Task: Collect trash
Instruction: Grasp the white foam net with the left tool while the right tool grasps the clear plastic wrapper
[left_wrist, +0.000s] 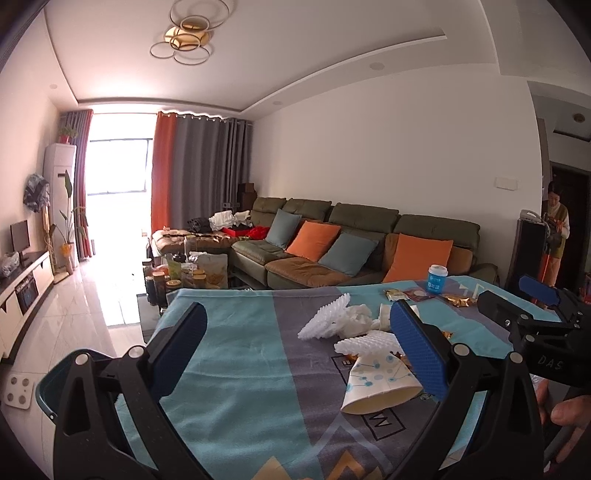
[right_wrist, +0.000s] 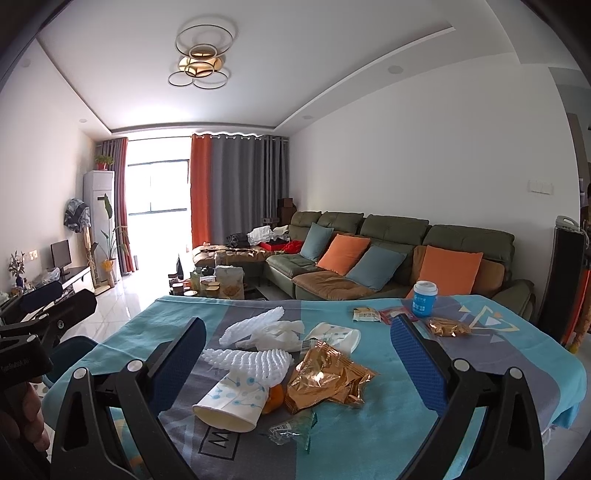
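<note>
Trash lies on a table with a blue patterned cloth (right_wrist: 406, 387). A crushed paper cup (right_wrist: 231, 404) lies on its side; it also shows in the left wrist view (left_wrist: 380, 387). White foam nets (right_wrist: 255, 360), crumpled tissue (right_wrist: 277, 334), a gold foil wrapper (right_wrist: 325, 380), a clear wrapper (right_wrist: 291, 430) and a second flattened cup (right_wrist: 338, 336) lie around it. My left gripper (left_wrist: 299, 354) is open above the table's left part, the cup by its right finger. My right gripper (right_wrist: 299, 365) is open, hovering around the pile.
A blue lidded cup (right_wrist: 424, 298) and small snack packets (right_wrist: 445, 326) sit at the table's far side. A teal bin (left_wrist: 46, 391) stands at the table's left. A green sofa (right_wrist: 388, 258) and a cluttered coffee table (left_wrist: 184, 273) lie beyond. A person (left_wrist: 556, 229) stands far right.
</note>
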